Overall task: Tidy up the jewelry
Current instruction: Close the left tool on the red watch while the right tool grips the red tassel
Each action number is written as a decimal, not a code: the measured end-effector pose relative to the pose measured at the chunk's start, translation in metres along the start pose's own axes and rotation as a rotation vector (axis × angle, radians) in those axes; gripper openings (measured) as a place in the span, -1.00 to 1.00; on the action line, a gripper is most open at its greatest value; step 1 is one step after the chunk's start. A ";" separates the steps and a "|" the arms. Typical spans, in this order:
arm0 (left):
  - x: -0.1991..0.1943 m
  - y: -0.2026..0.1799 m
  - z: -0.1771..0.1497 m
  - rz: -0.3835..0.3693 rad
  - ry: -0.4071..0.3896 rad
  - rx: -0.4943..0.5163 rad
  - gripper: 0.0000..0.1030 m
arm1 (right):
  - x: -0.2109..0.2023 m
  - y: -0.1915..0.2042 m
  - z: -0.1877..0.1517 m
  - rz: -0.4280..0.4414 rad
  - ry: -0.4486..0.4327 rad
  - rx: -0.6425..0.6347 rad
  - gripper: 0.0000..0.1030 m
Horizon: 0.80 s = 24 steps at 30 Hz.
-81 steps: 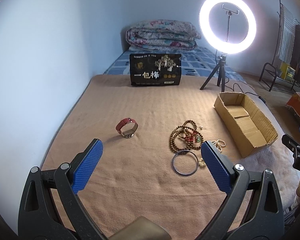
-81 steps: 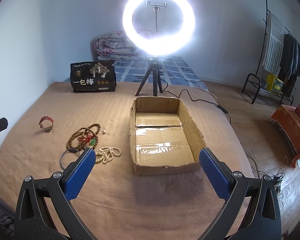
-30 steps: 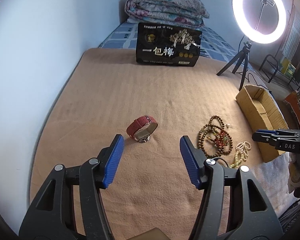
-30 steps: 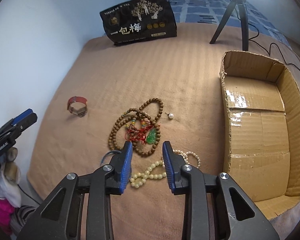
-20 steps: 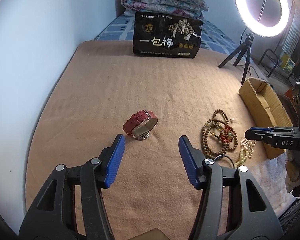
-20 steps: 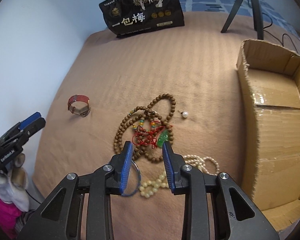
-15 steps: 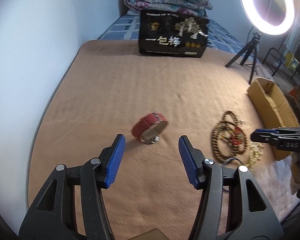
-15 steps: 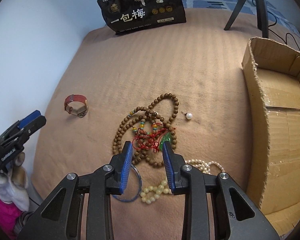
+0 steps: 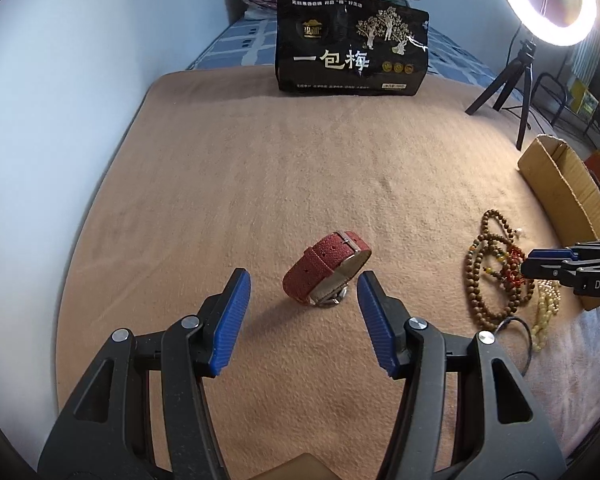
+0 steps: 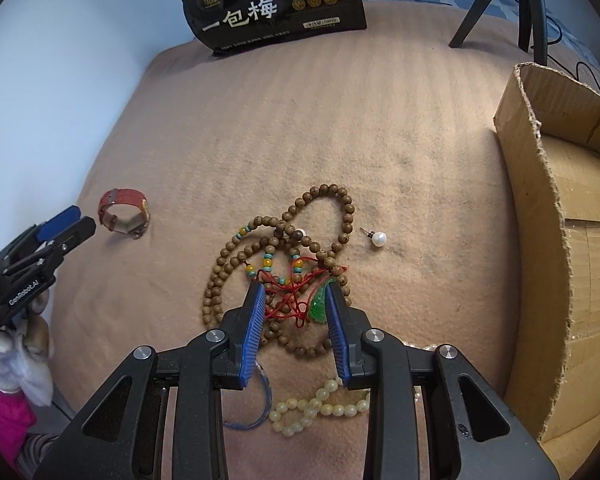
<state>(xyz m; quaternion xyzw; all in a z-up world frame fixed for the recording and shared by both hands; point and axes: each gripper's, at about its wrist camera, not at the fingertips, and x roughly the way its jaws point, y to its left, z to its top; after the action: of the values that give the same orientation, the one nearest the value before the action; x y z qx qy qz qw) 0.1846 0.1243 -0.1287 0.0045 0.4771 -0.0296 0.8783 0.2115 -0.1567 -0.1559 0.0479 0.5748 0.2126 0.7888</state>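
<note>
The left tongs (image 9: 300,300) stand open at a middling width, their blue pads level with the red watch (image 9: 326,269), which sits on its edge on the blanket (image 9: 260,168) just ahead of them at 12 o'clock, not yet between the pads; over the last few seconds these tongs have narrowed from a wide spread and closed in on the watch, which now fills far more of the left view than it did. The right tongs (image 10: 296,308) are narrow but not shut, hanging over the heap of jewelry with a knot of red cord and a green pendant (image 10: 319,305) showing in the gap between the pads; whether the pads touch the cord cannot be told. They too have come in from a wide stance facing the cardboard box (image 10: 540,216) to this tight stance over the heap. Outward from them, the wooden bead necklace (image 10: 328,192) loops toward 12 o'clock, a pearl earring (image 10: 378,239) lies apart at 1 o'clock, a pale bead bracelet (image 10: 312,408) and a thin blue ring (image 10: 260,400) lie back under the tongs at 6 o'clock, and the box stands open at 3 o'clock. A black snack bag (image 10: 276,4) stands at the far end of the bed. Both grasps look about to begin, so nothing seems sorted into the box yet.
</note>
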 end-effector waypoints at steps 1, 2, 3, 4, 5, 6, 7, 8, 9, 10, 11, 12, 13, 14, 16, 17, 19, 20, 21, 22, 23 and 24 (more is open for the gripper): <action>0.002 0.000 0.000 0.004 0.002 0.001 0.12 | 0.001 0.001 0.000 -0.001 0.001 -0.001 -0.44; 0.004 0.001 0.000 0.011 0.004 0.003 0.12 | 0.002 0.001 0.000 -0.002 0.003 -0.004 -0.44; 0.007 0.002 0.000 0.015 0.007 0.002 0.12 | 0.003 0.002 0.001 -0.004 0.003 -0.007 -0.44; 0.008 0.003 0.000 0.011 0.007 0.000 0.12 | 0.003 0.003 0.001 -0.006 0.002 -0.009 -0.44; 0.010 0.004 0.001 0.007 0.008 0.001 0.12 | 0.003 0.003 0.001 -0.007 0.002 -0.010 -0.44; 0.011 0.004 0.001 0.008 0.007 0.003 0.12 | 0.004 0.003 0.001 -0.007 0.003 -0.010 -0.44; 0.012 0.005 0.002 0.011 0.006 0.006 0.12 | 0.004 0.004 0.002 -0.007 0.004 -0.010 -0.44; 0.013 0.005 0.003 0.007 0.006 0.006 0.12 | 0.005 0.004 0.002 -0.006 0.005 -0.009 -0.44; 0.015 0.005 0.003 -0.001 0.007 0.005 0.12 | 0.005 0.003 0.002 -0.005 0.006 -0.007 -0.44; 0.017 0.004 0.004 -0.010 0.009 0.005 0.12 | 0.006 0.003 0.002 -0.003 0.007 -0.004 -0.44; 0.018 0.004 0.003 -0.016 0.010 0.007 0.12 | 0.007 0.003 0.003 -0.001 0.008 0.000 -0.44; 0.019 0.003 0.003 -0.021 0.011 0.009 0.12 | 0.007 0.002 0.003 0.002 0.010 0.002 -0.44; 0.021 0.002 0.003 -0.027 0.013 0.012 0.12 | 0.008 0.002 0.003 0.001 0.011 0.002 -0.44; 0.022 0.001 0.003 -0.033 0.018 0.012 0.12 | 0.008 0.002 0.003 -0.002 0.010 -0.001 -0.44; 0.026 -0.002 0.003 -0.044 0.024 0.016 0.12 | 0.010 0.003 0.004 -0.007 0.012 -0.004 -0.44; 0.027 -0.003 0.002 -0.047 0.027 0.018 0.12 | 0.012 0.004 0.004 -0.008 0.013 -0.004 -0.44; 0.029 -0.005 0.002 -0.054 0.029 0.021 0.12 | 0.014 0.005 0.006 -0.018 0.012 -0.008 -0.44; 0.029 -0.006 0.003 -0.052 0.029 0.023 0.12 | 0.014 0.006 0.007 -0.021 0.012 -0.009 -0.44; 0.030 -0.007 0.003 -0.050 0.029 0.023 0.12 | 0.015 0.006 0.008 -0.028 0.013 -0.011 -0.44; 0.031 -0.008 0.003 -0.052 0.029 0.023 0.12 | 0.016 0.006 0.008 -0.034 0.014 -0.013 -0.44; 0.032 -0.008 0.004 -0.052 0.031 0.021 0.12 | 0.017 0.007 0.010 -0.040 0.014 -0.012 -0.44; 0.033 -0.008 0.004 -0.052 0.033 0.019 0.12 | 0.018 0.007 0.010 -0.048 0.016 -0.010 -0.44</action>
<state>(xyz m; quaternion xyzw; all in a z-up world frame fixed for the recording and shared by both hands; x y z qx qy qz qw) 0.2054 0.1145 -0.1535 0.0010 0.4912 -0.0571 0.8692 0.2236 -0.1416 -0.1663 0.0284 0.5808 0.1971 0.7893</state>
